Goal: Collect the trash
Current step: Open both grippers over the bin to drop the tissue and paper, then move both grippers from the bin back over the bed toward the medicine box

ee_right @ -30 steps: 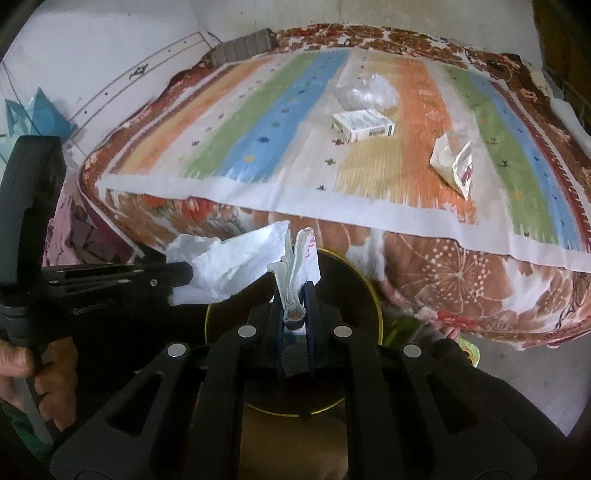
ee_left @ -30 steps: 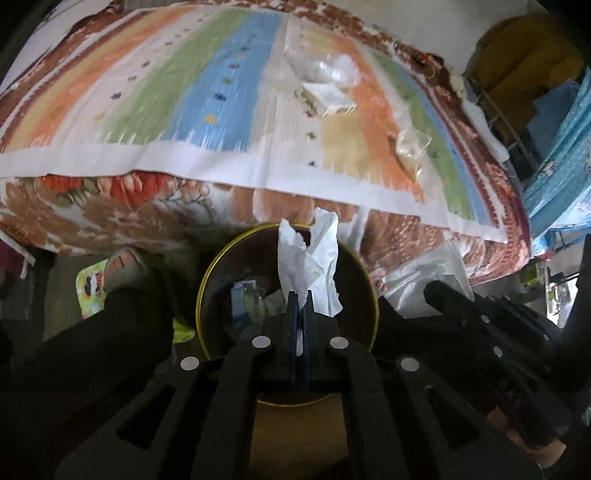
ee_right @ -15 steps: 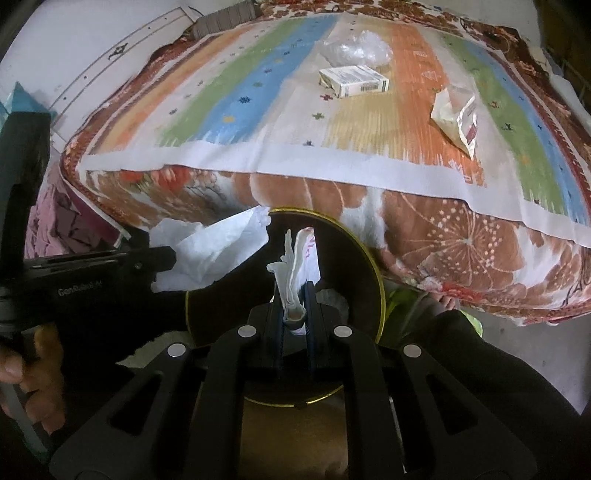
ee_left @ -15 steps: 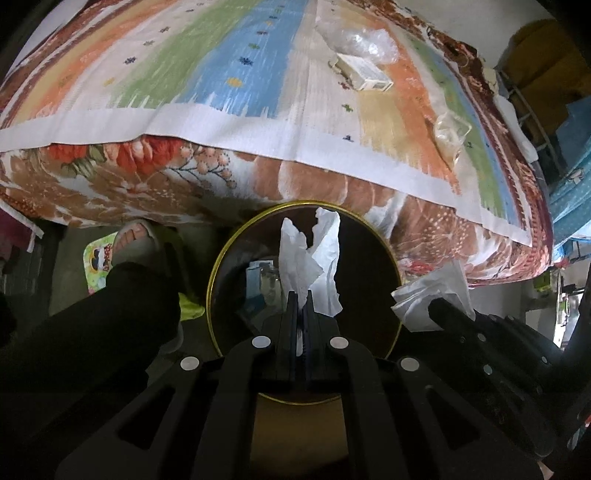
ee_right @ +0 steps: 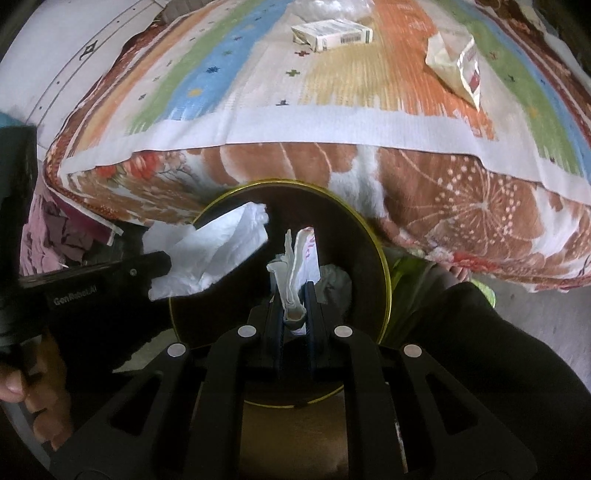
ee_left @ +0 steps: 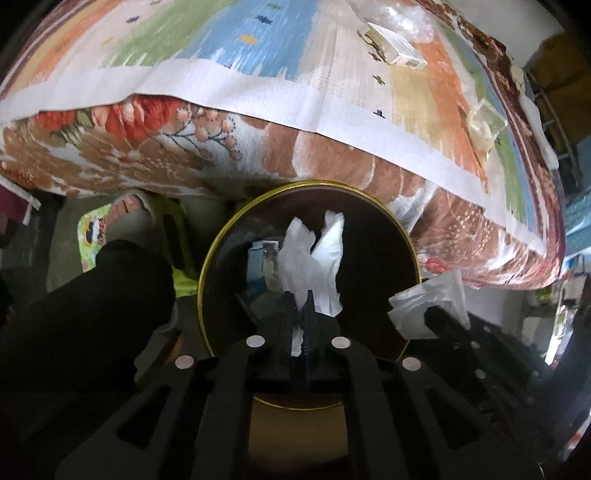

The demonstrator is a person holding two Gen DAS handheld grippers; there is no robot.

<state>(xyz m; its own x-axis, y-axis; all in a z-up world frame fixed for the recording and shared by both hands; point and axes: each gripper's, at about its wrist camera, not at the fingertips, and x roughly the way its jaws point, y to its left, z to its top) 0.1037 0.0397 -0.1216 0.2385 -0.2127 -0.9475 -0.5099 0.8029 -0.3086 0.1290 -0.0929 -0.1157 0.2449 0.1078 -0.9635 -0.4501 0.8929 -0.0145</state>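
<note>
1. The left gripper [ee_left: 301, 299] was clamped on a white tissue [ee_left: 314, 266] that stood up past its tips.
2. The right gripper [ee_right: 293, 291] was closed on a folded wrapper [ee_right: 301, 266].
3. Both hung over the bin [ee_left: 207, 273], just below the jaws.
4. Far ahead on the bed [ee_right: 332, 92] lay a box [ee_right: 332, 33] and packet [ee_right: 458, 70].

A bed [ee_right: 461, 192] filled the upper frame, draped in a floral brown bedspread [ee_left: 155, 162] under a striped cloth [ee_right: 332, 92] of orange, green and blue. White wall [ee_right: 74, 44] rose behind; grey floor [ee_right: 546, 310] lay below in dim light.
</note>
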